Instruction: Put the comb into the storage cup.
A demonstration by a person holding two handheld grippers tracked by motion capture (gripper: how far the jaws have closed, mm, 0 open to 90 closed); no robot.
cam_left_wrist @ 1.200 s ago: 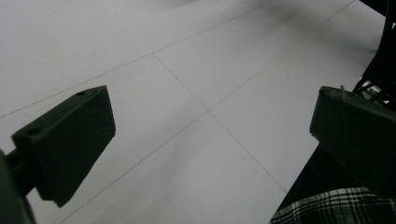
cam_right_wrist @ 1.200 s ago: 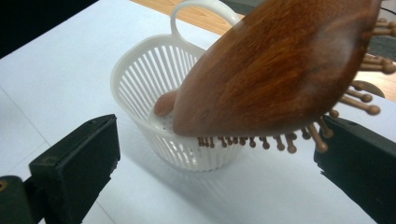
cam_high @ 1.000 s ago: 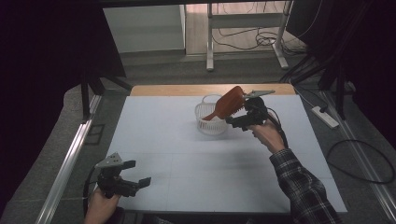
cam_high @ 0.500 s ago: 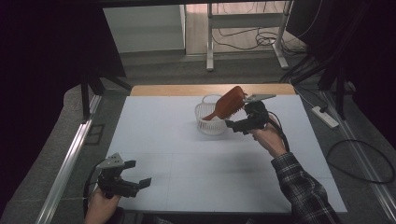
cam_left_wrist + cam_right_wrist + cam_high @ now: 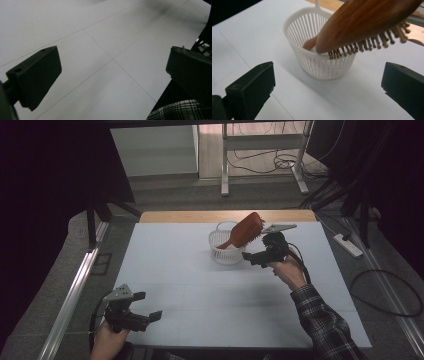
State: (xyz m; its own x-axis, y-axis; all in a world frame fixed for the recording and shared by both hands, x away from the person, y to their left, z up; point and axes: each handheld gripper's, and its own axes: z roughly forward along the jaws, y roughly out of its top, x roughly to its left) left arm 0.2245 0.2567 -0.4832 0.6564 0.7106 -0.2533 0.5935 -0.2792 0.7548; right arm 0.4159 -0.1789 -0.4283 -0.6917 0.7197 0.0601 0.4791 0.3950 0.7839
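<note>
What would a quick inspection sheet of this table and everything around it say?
Surface: white table with thin grid lines, wooden strip along the far edge.
Job's things: wooden hairbrush stands handle-down in a white slotted basket, its head leaning over the rim, bristles facing down.
Clutter: nothing seen.
Grippers: right gripper open, just beside the basket, holding nothing; left gripper open at the near left corner, holding nothing.
Cables: a black cable trails from the right gripper; loose leads lie on the floor.
Surroundings: power strip on the floor at right, metal frame legs beyond the table.
</note>
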